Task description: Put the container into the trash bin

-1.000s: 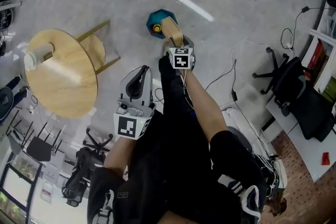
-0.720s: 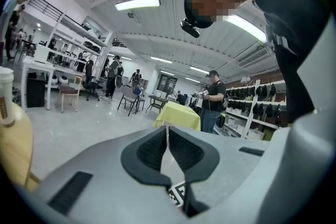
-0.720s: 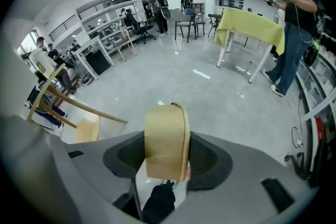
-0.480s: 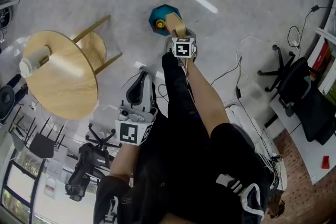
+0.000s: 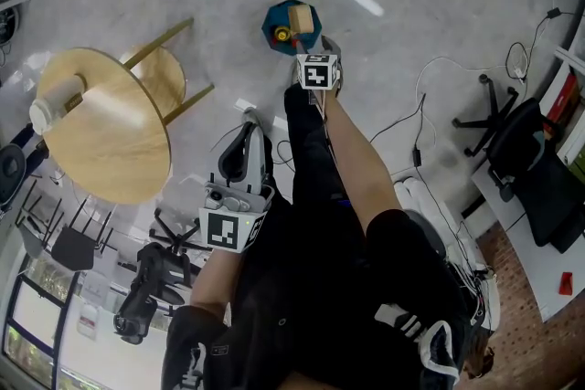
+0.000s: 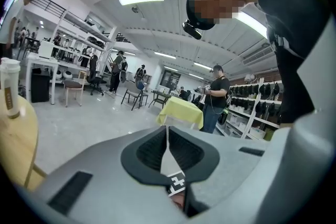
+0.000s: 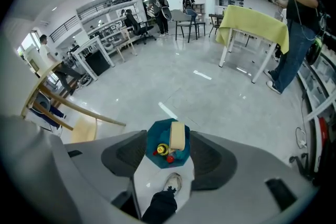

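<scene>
Above the teal octagonal trash bin on the floor, the right gripper is opening its fingers, pinching nothing; the tan box-shaped container sits inside. The left gripper has its fingers pressed together, empty. The drop looks done; lifting clear comes next.

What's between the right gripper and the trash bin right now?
Nothing. In the right gripper view, the right gripper has empty jaws that are opening. The trash bin shows straight through the gap, with the container already inside.

Left gripper closed; right gripper's empty jaws opening downward.
</scene>
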Tool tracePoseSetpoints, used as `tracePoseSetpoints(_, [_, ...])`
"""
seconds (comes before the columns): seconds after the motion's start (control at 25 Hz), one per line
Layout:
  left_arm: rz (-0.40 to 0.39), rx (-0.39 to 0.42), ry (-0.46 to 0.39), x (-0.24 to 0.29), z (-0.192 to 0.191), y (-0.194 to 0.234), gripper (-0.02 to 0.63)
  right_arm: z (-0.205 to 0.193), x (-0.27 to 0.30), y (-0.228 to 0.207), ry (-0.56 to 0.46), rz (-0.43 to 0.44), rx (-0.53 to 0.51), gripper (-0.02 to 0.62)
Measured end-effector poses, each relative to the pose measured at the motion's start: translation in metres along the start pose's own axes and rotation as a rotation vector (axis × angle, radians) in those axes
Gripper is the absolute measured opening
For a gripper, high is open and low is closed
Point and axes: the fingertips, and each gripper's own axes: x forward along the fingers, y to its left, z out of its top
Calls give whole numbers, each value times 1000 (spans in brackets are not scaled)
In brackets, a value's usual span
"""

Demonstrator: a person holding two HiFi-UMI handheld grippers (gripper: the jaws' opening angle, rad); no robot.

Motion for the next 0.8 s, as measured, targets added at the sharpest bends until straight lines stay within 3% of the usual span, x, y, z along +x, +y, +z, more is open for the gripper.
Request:
tracePoseSetpoints(0.2, [-10, 7, -23, -12, 10, 1, 21, 0, -16, 4, 8, -19, 38, 263])
tracePoseSetpoints(0.44, [-41, 30, -64, -35, 33, -1, 21, 14, -61, 18, -49, -41, 75, 150])
tracePoseSetpoints(0.64, [-74, 54, -117, -59, 59, -11, 18, 32, -123, 33, -148, -47, 124, 101])
tracePoseSetpoints(0.8, [-109, 76, -157, -83, 87, -24, 17, 58, -204, 53, -286, -44, 142, 77])
